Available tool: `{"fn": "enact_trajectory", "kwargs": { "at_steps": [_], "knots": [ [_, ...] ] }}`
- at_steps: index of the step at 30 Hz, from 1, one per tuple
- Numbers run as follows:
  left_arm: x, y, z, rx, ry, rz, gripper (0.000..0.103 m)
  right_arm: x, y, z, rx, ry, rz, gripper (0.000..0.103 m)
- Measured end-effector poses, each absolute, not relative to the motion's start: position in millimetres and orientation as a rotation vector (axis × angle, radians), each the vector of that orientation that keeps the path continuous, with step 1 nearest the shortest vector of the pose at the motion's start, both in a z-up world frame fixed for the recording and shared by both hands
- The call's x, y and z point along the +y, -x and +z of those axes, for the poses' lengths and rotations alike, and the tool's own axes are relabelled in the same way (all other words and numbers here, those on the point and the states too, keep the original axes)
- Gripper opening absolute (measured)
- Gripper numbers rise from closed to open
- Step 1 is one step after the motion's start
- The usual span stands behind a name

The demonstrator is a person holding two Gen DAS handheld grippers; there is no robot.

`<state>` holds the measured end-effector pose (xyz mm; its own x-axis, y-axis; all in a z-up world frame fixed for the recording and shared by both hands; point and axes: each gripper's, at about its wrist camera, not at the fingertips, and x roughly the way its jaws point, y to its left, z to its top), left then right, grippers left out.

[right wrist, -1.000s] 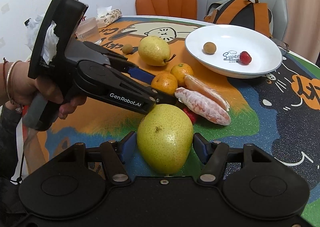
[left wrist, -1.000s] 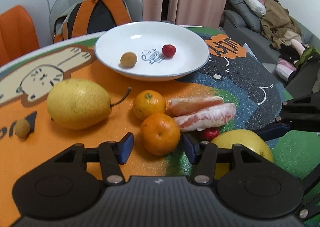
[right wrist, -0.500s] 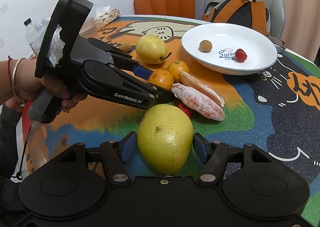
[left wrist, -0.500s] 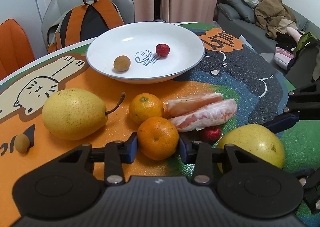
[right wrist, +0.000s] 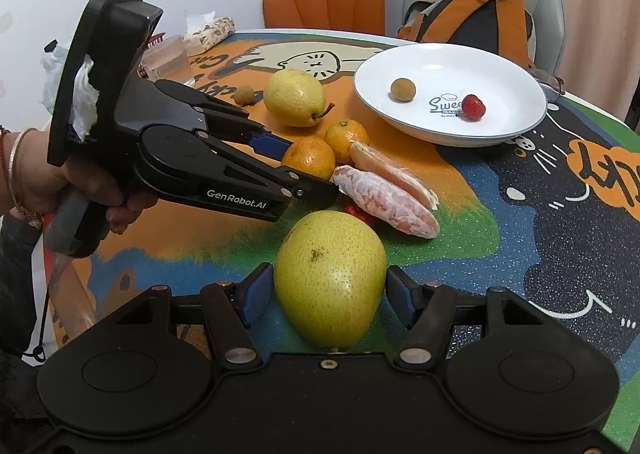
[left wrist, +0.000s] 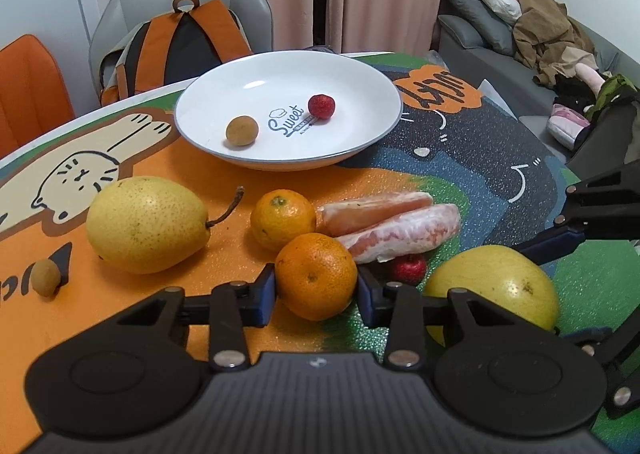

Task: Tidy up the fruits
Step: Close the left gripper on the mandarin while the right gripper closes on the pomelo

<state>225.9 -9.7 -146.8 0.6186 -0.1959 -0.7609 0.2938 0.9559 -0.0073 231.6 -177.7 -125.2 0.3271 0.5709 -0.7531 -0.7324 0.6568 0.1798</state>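
Across the cartoon-printed table (left wrist: 500, 157), the left gripper (left wrist: 316, 288) is pinching the near tangerine (left wrist: 316, 276) and the right gripper (right wrist: 330, 292) is hugging the big pear (right wrist: 330, 280), so both pickups appear underway, with lifting toward the white plate (left wrist: 360, 93) likely following.

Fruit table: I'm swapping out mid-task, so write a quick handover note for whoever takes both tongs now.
Left tongs: shut on the nearer round orange mandarin, resting on the table.
Right tongs: shut on the large yellow-green pear, also down.
Done: one small brown longan and one red berry lie in the white round plate.
Left on the mat: second mandarin, yellow stemmed pear, two peeled pink pomelo segments, a red berry, a brown longan.
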Motion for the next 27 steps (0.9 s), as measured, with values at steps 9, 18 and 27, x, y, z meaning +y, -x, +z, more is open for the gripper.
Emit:
{"fn": "enact_trajectory", "kwargs": {
  "at_steps": [9,18,27],
  "knots": [
    [-7,-224,-145,0.857,-0.102,-0.260,0.039,-163,-228,-124,0.829,0.301,0.889,0.062],
    [-4,-223,-145,0.864,-0.092,-0.245,0.039,-158,-235,-130,0.837,0.300,0.891,0.063],
    [-2,-219,-143,0.863,-0.086,-0.235,0.039,-157,-234,-130,0.829,0.321,0.894,0.061]
  ]
}}
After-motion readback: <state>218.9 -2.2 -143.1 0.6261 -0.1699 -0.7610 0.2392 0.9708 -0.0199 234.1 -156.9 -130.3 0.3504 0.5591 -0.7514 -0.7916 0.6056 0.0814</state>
